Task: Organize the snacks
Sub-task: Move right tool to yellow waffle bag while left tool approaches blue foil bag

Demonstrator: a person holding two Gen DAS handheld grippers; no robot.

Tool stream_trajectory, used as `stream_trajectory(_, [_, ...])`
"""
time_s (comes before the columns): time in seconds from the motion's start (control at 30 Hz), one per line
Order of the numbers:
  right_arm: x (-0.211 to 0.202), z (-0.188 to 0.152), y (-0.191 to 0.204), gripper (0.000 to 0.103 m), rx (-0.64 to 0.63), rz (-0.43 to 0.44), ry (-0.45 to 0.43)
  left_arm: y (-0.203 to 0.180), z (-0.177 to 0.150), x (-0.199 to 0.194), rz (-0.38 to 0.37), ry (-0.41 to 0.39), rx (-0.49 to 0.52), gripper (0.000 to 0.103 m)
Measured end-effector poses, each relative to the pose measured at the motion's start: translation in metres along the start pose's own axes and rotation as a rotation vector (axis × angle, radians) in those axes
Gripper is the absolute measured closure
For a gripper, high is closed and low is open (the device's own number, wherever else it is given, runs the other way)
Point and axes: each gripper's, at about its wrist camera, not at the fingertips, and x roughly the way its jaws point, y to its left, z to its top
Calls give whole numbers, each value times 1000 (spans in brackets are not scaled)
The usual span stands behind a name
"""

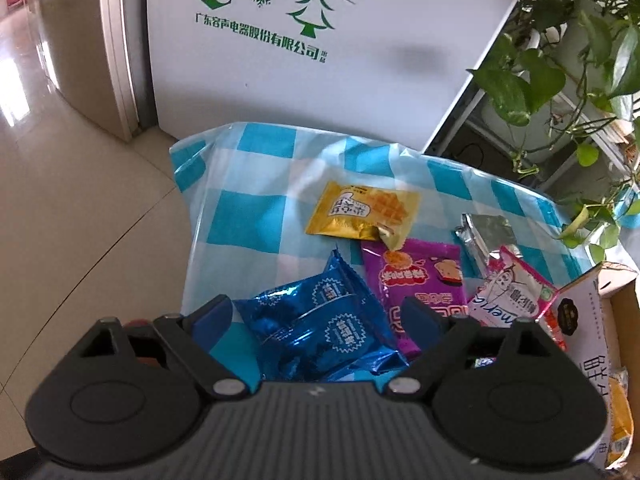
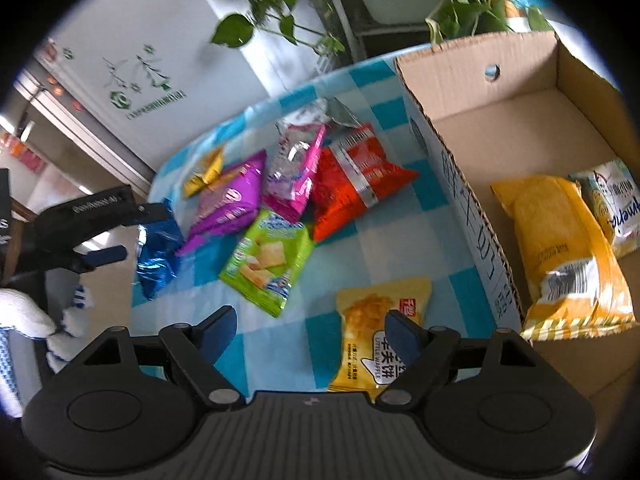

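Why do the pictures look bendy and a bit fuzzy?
Left wrist view: the fisheye lens curves the fridge edges, and glare brightens the floor. Right wrist view: black round corners, the red bag slightly blurred, the box walls bowed.

Upper left of my left view, I read "YO" on the white fridge (image 1: 320, 60); lower centre of my right view, "LITTLE WAFFLE" on the yellow waffle packet (image 2: 372, 340).
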Motion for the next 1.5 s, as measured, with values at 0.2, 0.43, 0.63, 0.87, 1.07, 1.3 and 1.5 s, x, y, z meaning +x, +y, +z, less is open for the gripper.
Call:
stream_trajectory(0.2, [18, -8, 12, 17, -70, -173, 21, -1, 1, 8, 4, 15, -13, 11])
stream_trajectory(0.43, [35, -15, 26, 17, -135, -305, 16, -12, -5, 17, 31, 29, 35, 10])
stream_trajectory(0.63, [44, -17, 33, 18, -160, -317, 29, -16, -10, 17, 48, 15, 64, 11])
stream_trajectory(0.87, [52, -22, 39, 20, -184, -263, 53, -8, -15, 9, 7, -5, 96, 20])
stream_trajectory(1.07, [34, -14, 29, 25, -105, -78, 30, -1, -24, -3, -38, -3, 147, 22])
stream_trajectory(1.3, [38, -8, 14, 25, -38, -143, 45, 2, -20, -11, -61, -24, 133, 21])
stream_trajectory(1.5, [52, -13, 28, 21, -80, -165, 72, -1, -19, -5, -38, -5, 108, 15])
